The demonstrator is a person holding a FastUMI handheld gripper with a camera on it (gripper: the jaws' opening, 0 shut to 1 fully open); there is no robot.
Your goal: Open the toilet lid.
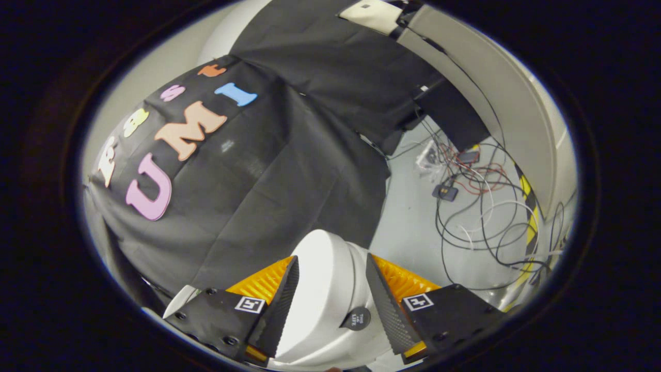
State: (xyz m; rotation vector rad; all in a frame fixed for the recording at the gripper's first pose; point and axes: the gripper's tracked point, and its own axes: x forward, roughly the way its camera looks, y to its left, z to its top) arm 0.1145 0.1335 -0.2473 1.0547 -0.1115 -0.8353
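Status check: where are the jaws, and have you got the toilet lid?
Gripper jaws open, straddling the white plastic toilet lid; contact unclear. Lid edge runs between and just beyond them. Nothing in the way; loose cables lie on floor beyond.

place: recording booth in a lab, not a real bathroom, from what I see off my gripper
wall: black cloth backdrop hung in loose folds right behind the fixture, pale plain wall above it
fixture: white glossy plastic toilet lid standing alone against the cloth, no tiles or plumbing around it
floor: smooth pale grey floor, bare
wiring: tangle of loose black, white and red cables spread over that floor, a small dark box plugged among them
marking: yellow-and-black hazard tape strip beside the cables
structure: curved light grey panel beyond the wiring
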